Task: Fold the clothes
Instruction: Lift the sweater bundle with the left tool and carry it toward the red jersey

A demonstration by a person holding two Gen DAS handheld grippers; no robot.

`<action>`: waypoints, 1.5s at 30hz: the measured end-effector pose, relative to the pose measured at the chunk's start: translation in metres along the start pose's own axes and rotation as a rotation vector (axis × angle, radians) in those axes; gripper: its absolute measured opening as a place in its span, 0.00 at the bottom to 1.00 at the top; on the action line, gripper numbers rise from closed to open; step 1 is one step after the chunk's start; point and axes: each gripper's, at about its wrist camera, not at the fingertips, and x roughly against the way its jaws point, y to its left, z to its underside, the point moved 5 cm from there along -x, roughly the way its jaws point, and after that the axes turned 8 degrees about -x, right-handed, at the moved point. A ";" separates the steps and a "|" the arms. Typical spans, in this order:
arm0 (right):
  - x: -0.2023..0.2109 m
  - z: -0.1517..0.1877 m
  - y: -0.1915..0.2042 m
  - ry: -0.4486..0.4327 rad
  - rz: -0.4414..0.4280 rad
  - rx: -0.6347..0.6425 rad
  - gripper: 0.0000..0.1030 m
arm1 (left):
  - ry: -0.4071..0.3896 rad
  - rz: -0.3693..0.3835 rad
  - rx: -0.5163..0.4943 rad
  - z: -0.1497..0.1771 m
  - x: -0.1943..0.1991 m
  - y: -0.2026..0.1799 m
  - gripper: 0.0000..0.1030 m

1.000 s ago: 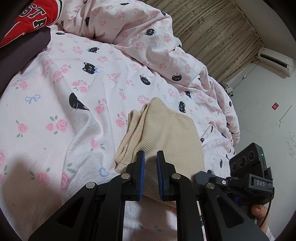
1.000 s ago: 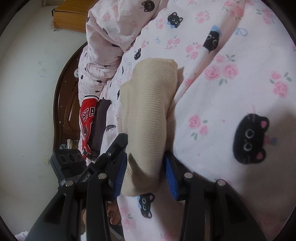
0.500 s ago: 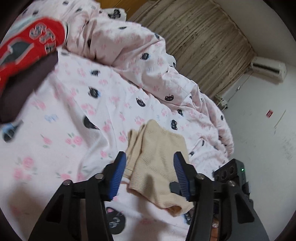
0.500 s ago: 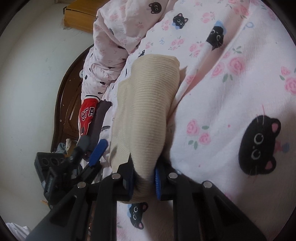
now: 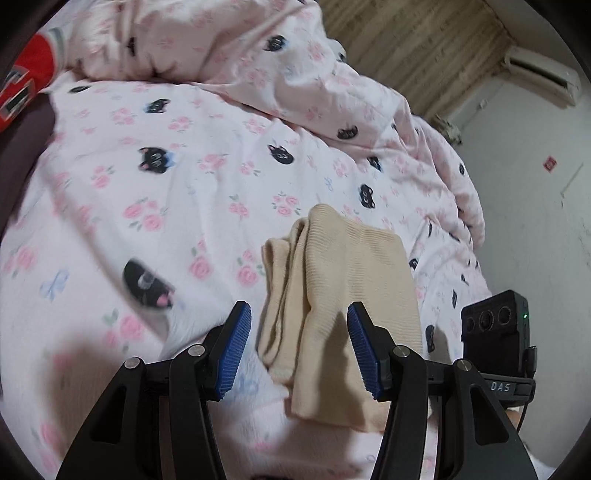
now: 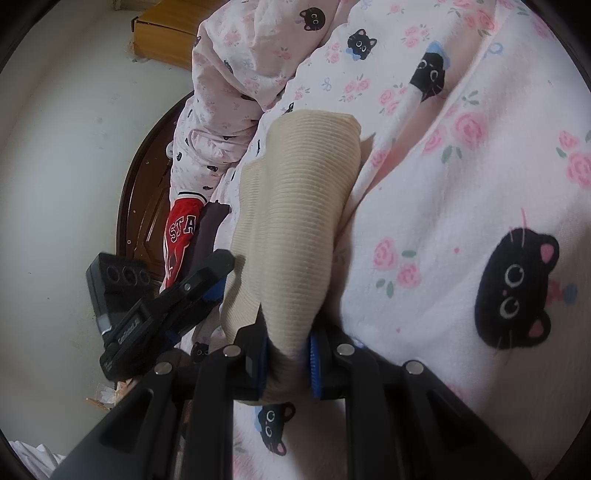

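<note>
A folded beige ribbed garment [image 5: 343,295] lies on a pink bedsheet [image 5: 166,206] printed with cats and roses. My left gripper [image 5: 299,350] is open, its blue pads on either side of the garment's near end, holding nothing. My right gripper [image 6: 286,362] is shut on the other end of the beige garment [image 6: 295,221], which rises from the jaws. The left gripper also shows in the right wrist view [image 6: 207,288], beside the garment.
A bunched pink duvet [image 5: 295,66] lies along the far side of the bed. A red lettered garment [image 5: 26,81] on a dark one [image 5: 18,155] lies at the left. A dark wooden headboard [image 6: 144,192] and a cardboard box [image 6: 166,29] stand beyond.
My left gripper went from nearly shut to wide open and pulled back slightly. My right gripper went from open around the garment to shut on it.
</note>
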 end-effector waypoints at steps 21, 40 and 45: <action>0.003 0.001 -0.001 -0.001 -0.023 -0.006 0.16 | 0.096 0.203 -0.032 0.016 -0.001 -0.003 0.33; 0.013 -0.001 0.013 -0.002 -0.035 -0.025 0.17 | 0.023 0.175 0.010 0.015 0.025 -0.014 0.20; 0.022 0.007 0.036 0.003 -0.036 0.002 0.17 | 0.005 0.161 0.019 0.012 0.048 -0.021 0.20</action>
